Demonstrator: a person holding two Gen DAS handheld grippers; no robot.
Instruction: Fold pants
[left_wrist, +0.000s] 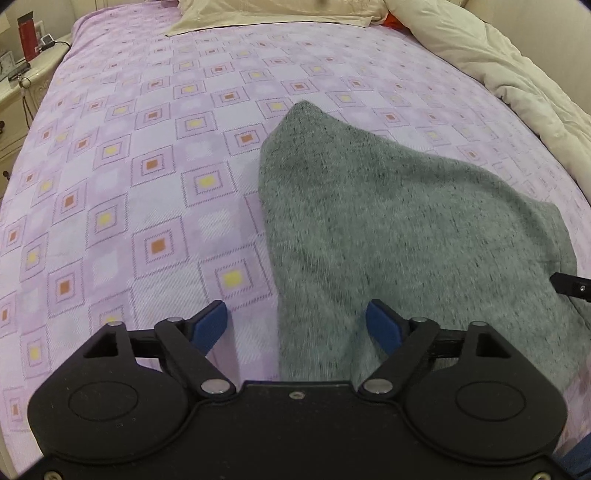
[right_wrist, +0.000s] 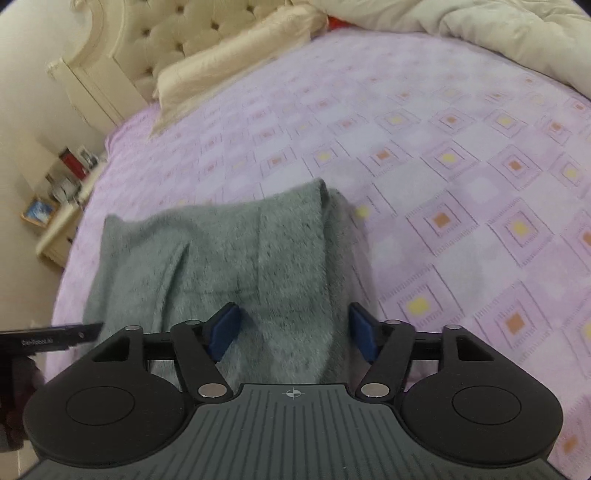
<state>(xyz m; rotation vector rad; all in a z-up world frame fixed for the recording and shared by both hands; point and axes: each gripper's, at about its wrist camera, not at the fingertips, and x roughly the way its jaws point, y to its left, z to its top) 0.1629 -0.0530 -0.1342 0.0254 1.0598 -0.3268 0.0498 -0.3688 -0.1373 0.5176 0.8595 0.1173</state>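
Left tongs (left_wrist: 295, 325) wide, nothing gripped; their right pad (left_wrist: 384, 326) sits over the pants (left_wrist: 399, 229), left pad over the bed (left_wrist: 129, 184). Right tongs (right_wrist: 293, 328) wide too, hovering above the cloth, which fills the lower centre of that frame. Pants lie bunched, part-folded, on the bed. We judge a fold just laid down; next move needs fresh grips on an edge.

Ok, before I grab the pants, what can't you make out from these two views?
- Pants near end: left wrist view, hidden behind the left hand-held gripper; right wrist view, behind the right hand-held gripper.
- Waistband or cuffs: fabric blurred in both, cannot tell.
- Nightstand items: too small, blurred.
- Red item by the duvet: mostly covered.
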